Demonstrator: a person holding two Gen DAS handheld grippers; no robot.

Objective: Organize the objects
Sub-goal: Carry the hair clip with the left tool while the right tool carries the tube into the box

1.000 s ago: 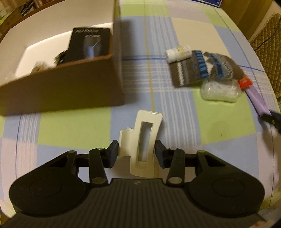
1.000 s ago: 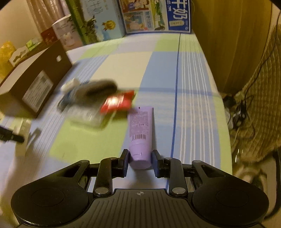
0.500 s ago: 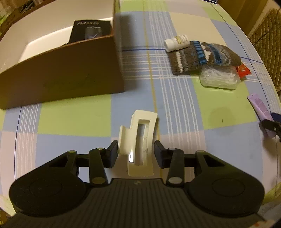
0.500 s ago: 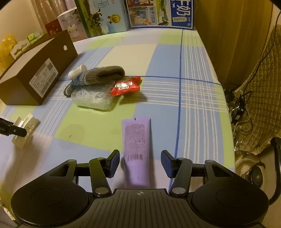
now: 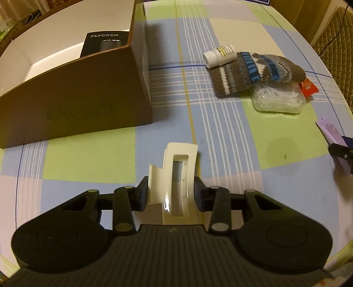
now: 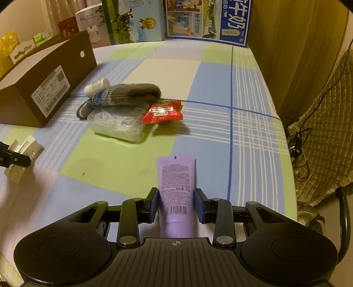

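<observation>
A cream plastic holder (image 5: 179, 159) with a long slot lies on the checked tablecloth, its near end between the pads of my left gripper (image 5: 169, 194), which touch both its sides. A purple tube (image 6: 176, 176) lies lengthwise under my right gripper (image 6: 176, 205). That gripper's jaws are closing, and the pads meet the tube's sides near the barcode. The right wrist view shows the left gripper (image 6: 13, 157) on the holder (image 6: 24, 150) at the far left. In the left wrist view the tube (image 5: 331, 132) and right gripper (image 5: 340, 152) are at the right edge.
An open brown cardboard box (image 5: 77, 106) holds a black carton (image 5: 103, 43). Beyond it lie a white bottle (image 5: 219, 55), a knitted glove (image 5: 253, 70), a clear bag (image 5: 278, 99) and a red packet (image 6: 163, 111). Cartons line the far table edge (image 6: 207, 19); a chair stands right.
The right jaws let go of the tube, opened wide, then closed on it again farther along. The left pads drew in against the cream holder. The box view shifted slightly.
</observation>
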